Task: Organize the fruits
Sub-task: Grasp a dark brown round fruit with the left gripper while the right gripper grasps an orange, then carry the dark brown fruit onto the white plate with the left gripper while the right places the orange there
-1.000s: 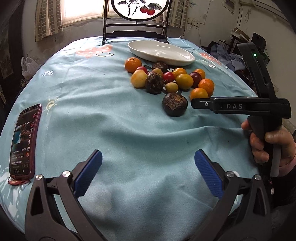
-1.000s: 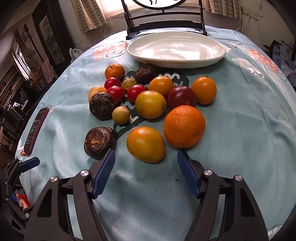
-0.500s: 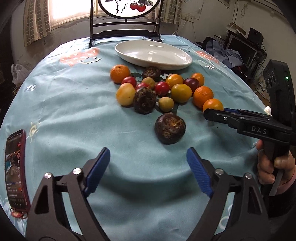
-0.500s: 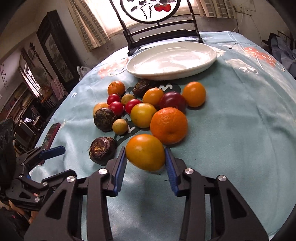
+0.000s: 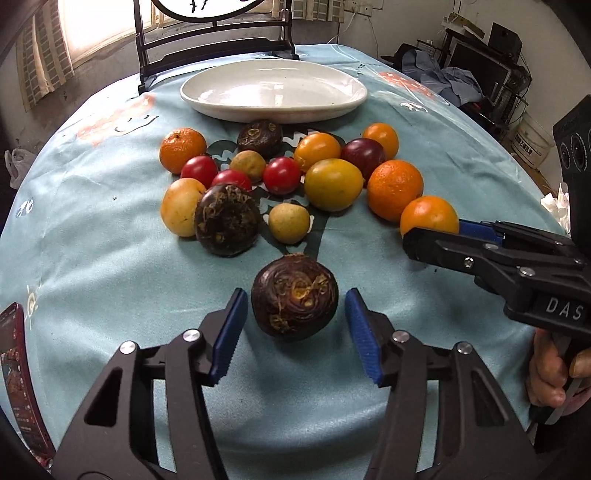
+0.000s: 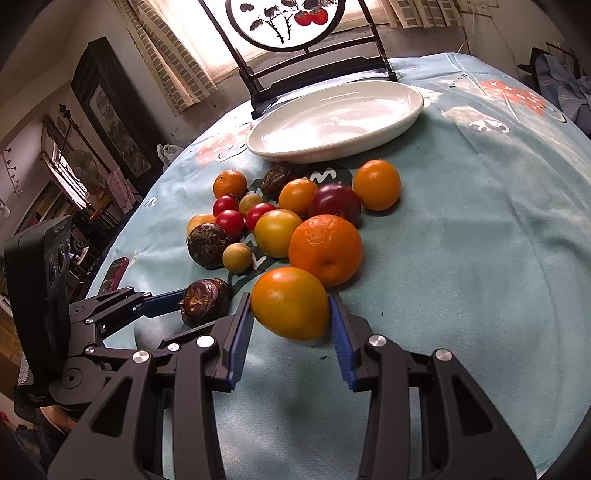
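Note:
A pile of fruits lies on the blue tablecloth in front of an empty white oval plate. My left gripper is open, its pads either side of a dark brown wrinkled fruit with small gaps. My right gripper is shut on a smooth orange fruit, both pads touching it. A large orange sits just behind it.
A dark wrinkled fruit, red tomatoes, a yellow-orange fruit, a dark red plum and small yellow-green fruits crowd the pile. A phone lies at the left table edge. A framed stand rises behind the plate.
My left gripper moved forward and narrowed around the dark brown fruit. My right gripper closed further until its pads touch the orange fruit.

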